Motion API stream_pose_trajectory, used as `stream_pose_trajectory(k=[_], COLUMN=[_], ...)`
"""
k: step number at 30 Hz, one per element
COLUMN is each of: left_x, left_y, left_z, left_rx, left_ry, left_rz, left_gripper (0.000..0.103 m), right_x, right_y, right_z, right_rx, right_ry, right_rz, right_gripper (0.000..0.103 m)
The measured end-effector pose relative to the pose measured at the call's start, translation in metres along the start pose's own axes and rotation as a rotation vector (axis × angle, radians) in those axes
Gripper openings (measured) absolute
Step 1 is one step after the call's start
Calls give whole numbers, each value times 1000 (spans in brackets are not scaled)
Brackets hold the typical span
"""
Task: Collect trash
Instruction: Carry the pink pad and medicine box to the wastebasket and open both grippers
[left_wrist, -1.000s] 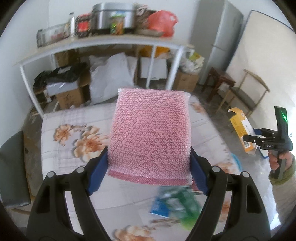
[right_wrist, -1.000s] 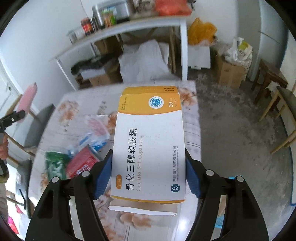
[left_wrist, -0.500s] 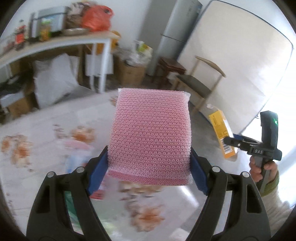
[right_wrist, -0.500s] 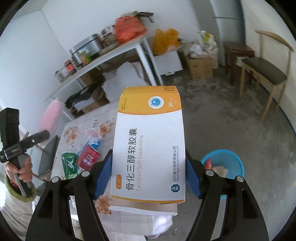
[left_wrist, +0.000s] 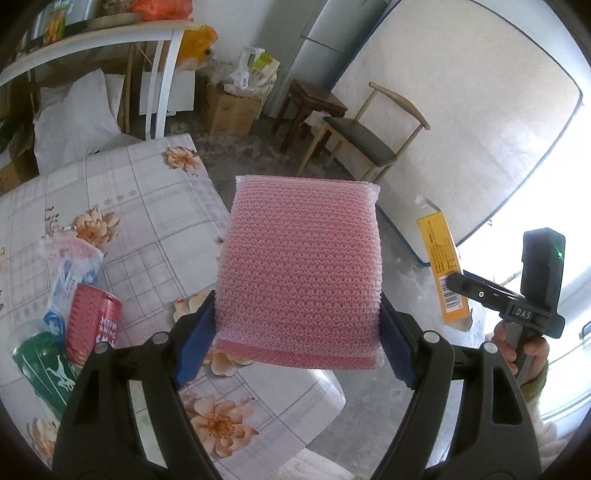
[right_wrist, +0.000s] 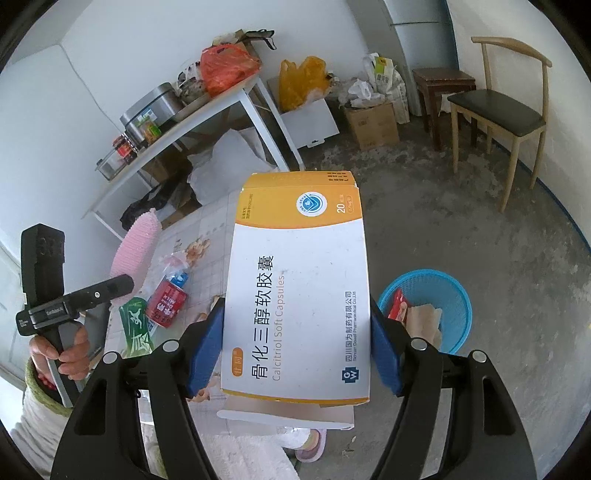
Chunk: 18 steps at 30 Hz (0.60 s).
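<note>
The left claw (left_wrist: 297, 332) is clenched on a pink mesh scouring pad (left_wrist: 301, 273) by its side edges, and the right claw (right_wrist: 295, 350) grips a white-and-orange capsule box (right_wrist: 299, 291) the same way, so each piece hangs free for dropping. The blue trash basket (right_wrist: 456, 295) sits on the floor just right of the box, evidently the destination. A red can (left_wrist: 94, 325) and green pouch (left_wrist: 46, 369) lie on the floral-clothed counter (left_wrist: 147, 206) to the left, uncollected.

pink mesh sponge (left_wrist: 299, 273) | orange-white box (right_wrist: 299, 295) | blue basket (right_wrist: 448, 291) | floral tablecloth (left_wrist: 147, 206)
</note>
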<state>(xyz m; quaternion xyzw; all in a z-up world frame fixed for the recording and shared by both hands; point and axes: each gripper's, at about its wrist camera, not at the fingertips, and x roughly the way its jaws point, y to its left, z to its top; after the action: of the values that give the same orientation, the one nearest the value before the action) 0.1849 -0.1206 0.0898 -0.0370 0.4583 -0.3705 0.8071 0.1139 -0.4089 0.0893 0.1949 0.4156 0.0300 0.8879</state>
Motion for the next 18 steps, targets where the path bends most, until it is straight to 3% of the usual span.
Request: stream_pose_trajectory(k=[18], left_x=[21], left_y=[-2], left_z=[-1], left_rx=[7], left_ry=[33], left_rz=[-12], left_gripper=[76], right_x=[21], right_y=[-19], right_z=[-5], right_rx=[76], right_ry=[17], right_rz=[30], right_gripper=[69])
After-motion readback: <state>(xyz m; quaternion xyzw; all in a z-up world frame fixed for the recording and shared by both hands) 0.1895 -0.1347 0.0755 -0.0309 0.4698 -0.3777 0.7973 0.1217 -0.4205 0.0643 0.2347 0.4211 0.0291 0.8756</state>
